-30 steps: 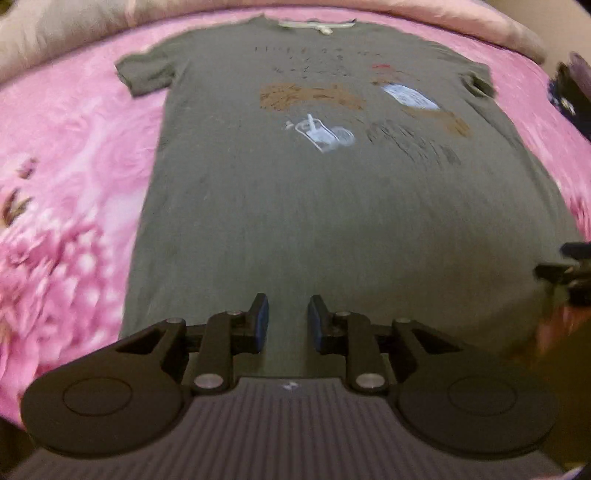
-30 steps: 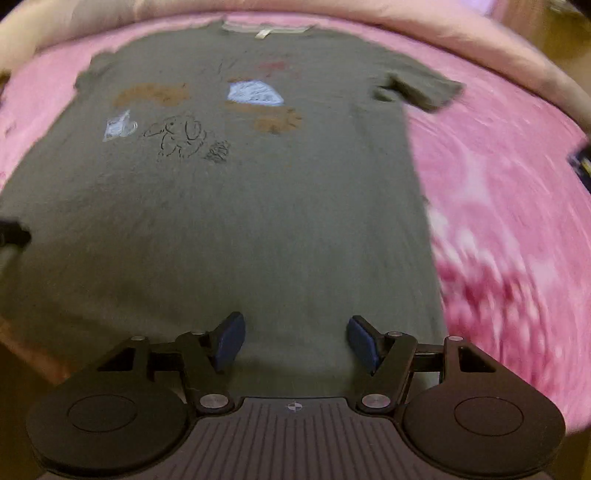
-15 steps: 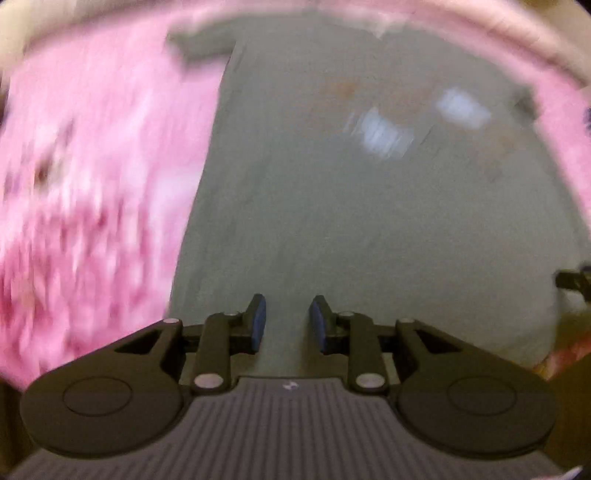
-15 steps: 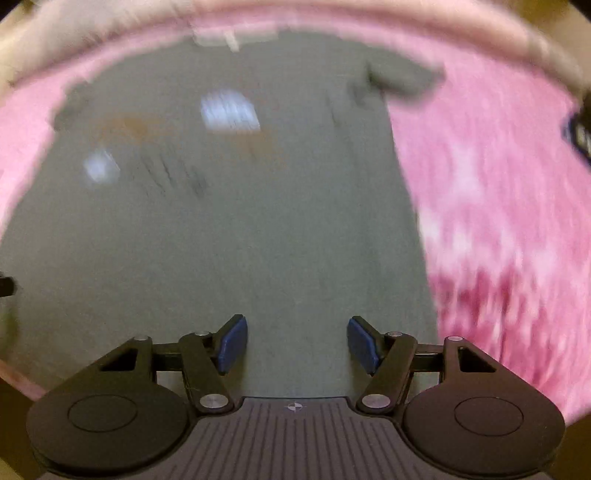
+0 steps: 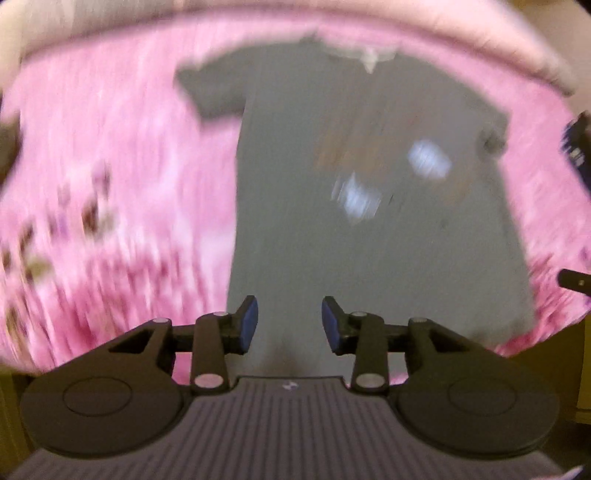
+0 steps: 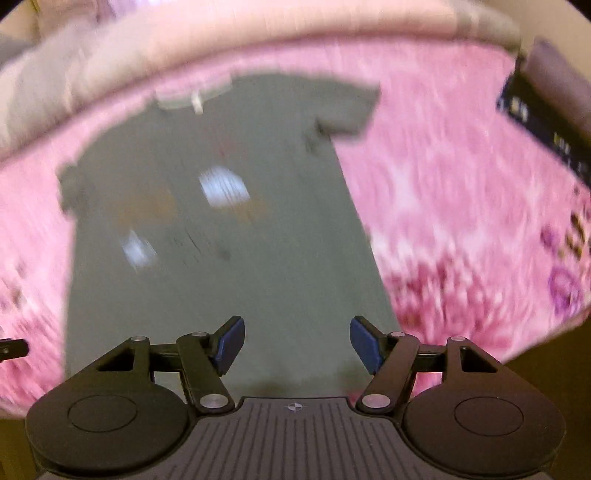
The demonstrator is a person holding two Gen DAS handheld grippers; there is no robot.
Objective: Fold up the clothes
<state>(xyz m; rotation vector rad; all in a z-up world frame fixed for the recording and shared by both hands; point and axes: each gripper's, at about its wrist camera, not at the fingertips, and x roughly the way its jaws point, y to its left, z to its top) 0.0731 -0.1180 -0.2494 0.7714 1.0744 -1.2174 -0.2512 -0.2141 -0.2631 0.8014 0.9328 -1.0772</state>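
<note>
A grey T-shirt (image 5: 369, 240) with printed pictures on the chest lies flat, front up, on a pink flowered bedspread (image 5: 110, 203), collar at the far side. It also shows in the right wrist view (image 6: 240, 258). My left gripper (image 5: 289, 325) is open and empty above the shirt's near hem, towards its left side. My right gripper (image 6: 297, 345) is open wider and empty above the near hem, towards its right side. Both views are blurred by motion.
The pink bedspread (image 6: 461, 221) stretches on both sides of the shirt. A pale pink pillow or cover (image 6: 258, 33) runs along the far edge. A dark object (image 6: 543, 122) lies at the far right. The bed's near edge is just below the grippers.
Both grippers have pulled back and up from the shirt, so more bedspread shows. The left gripper has opened wider. The shirt has not moved.
</note>
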